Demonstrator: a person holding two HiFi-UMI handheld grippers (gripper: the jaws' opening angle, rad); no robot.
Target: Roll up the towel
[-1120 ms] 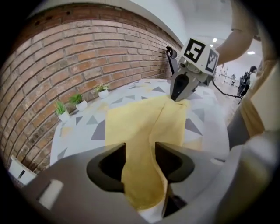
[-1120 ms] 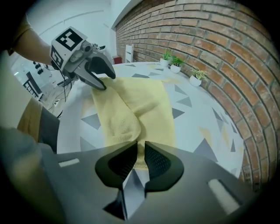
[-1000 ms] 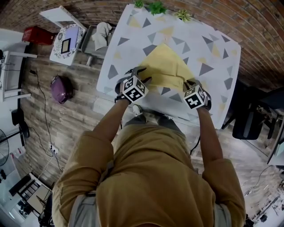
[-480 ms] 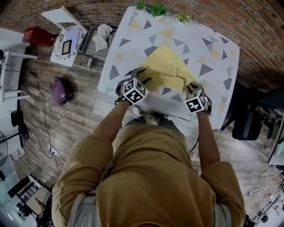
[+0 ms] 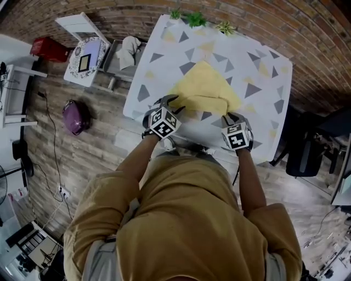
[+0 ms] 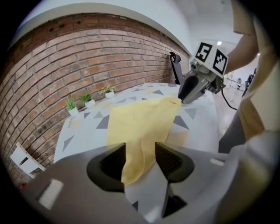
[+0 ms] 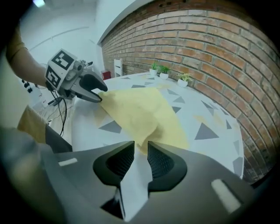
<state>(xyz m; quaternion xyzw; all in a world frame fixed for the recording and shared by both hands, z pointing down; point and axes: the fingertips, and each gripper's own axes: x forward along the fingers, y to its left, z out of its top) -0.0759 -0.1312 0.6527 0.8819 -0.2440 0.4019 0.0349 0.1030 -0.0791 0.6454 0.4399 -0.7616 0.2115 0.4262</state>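
A yellow towel (image 5: 205,88) lies on the white table with triangle print (image 5: 263,82), its near edge bunched into a fold. My left gripper (image 5: 174,104) is shut on the towel's near left corner, which hangs between its jaws in the left gripper view (image 6: 140,148). My right gripper (image 5: 230,115) sits at the near right corner. Its jaws have just been opening. The towel (image 7: 144,109) ends right at its tips (image 7: 141,146), and only bare table shows in the gap. Each gripper shows in the other's view: the right gripper (image 6: 180,99), the left gripper (image 7: 101,95).
Three small potted plants (image 5: 194,8) stand along the table's far edge by the brick wall. A white side stand with a box (image 5: 82,49) and a purple bag (image 5: 74,112) are on the floor at left. A dark chair (image 5: 307,153) stands at right.
Both grippers drew back toward the table's near edge, the right one further. The right gripper's tips have come off the towel's corner, and the near edge is more bunched.
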